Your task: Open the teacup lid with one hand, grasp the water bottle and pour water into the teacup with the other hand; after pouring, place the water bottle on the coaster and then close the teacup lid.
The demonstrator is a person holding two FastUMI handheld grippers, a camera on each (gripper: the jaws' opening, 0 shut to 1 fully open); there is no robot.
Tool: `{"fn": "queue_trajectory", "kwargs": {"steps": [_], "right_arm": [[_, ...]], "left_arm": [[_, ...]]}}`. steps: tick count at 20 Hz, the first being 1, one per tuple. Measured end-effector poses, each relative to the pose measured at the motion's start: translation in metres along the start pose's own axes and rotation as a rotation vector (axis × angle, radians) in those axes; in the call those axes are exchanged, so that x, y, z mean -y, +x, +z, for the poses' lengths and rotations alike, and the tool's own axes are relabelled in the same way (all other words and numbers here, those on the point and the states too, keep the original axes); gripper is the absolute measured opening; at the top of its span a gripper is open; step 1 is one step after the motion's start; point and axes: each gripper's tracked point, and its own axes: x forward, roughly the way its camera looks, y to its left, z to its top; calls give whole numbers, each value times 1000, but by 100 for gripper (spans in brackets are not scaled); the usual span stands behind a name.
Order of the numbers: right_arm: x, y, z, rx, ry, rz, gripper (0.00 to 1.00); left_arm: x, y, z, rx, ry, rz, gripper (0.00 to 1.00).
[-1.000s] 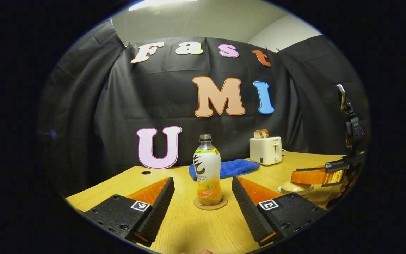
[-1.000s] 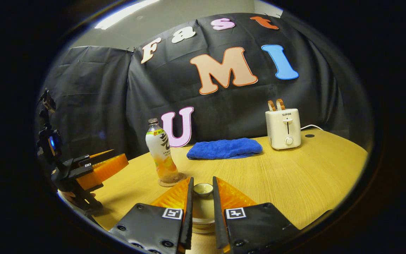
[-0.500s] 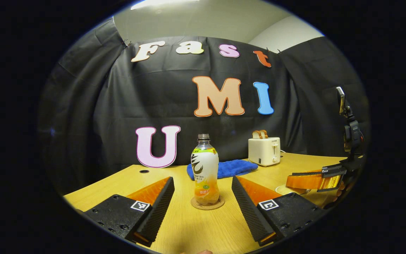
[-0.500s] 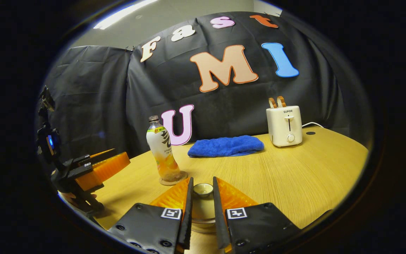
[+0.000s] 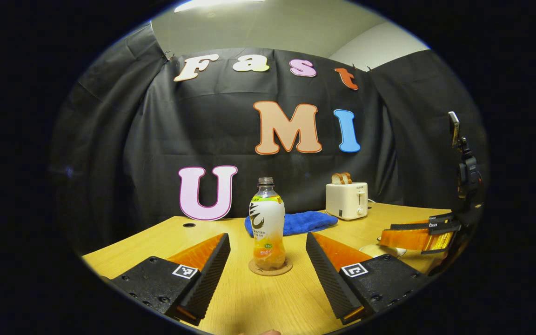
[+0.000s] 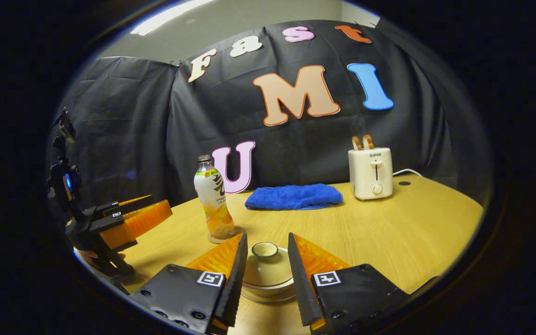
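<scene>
seemingly the last step is in hand — the water bottle stands upright on the coaster, and the lid sits on the teacup. the right gripper has its fingers parted either side of the lid's knob, not pressing it. the left gripper is wide open, short of the bottle. next — lift the right gripper clear without nudging the lid.

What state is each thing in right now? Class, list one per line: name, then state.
water bottle: upright on the coaster, cap off.
teacup lid: on the teacup, covering it.
left gripper: open, short of the bottle.
right gripper: open, fingers either side of the lid.
toaster: bread slices sticking up.
blue towel: folded, flat on the table.
</scene>
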Motion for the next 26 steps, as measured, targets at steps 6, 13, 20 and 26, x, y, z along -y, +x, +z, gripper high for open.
{"fn": "queue_trajectory", "kwargs": {"steps": [6,13,20,26], "right_arm": [[26,-31,13,61,-110,-61,83],[51,-55,5,66,-113,-93,84],[60,-57,5,82,-103,-102,83],[61,-60,8,106,-101,-111,82]], "left_arm": [[-3,-14,-9,-15,-34,38,95],[-4,-31,-20,-40,-2,68,95],[-8,-33,-25,-48,1,77,95],[-10,-33,-25,-50,-1,88,95]]}}
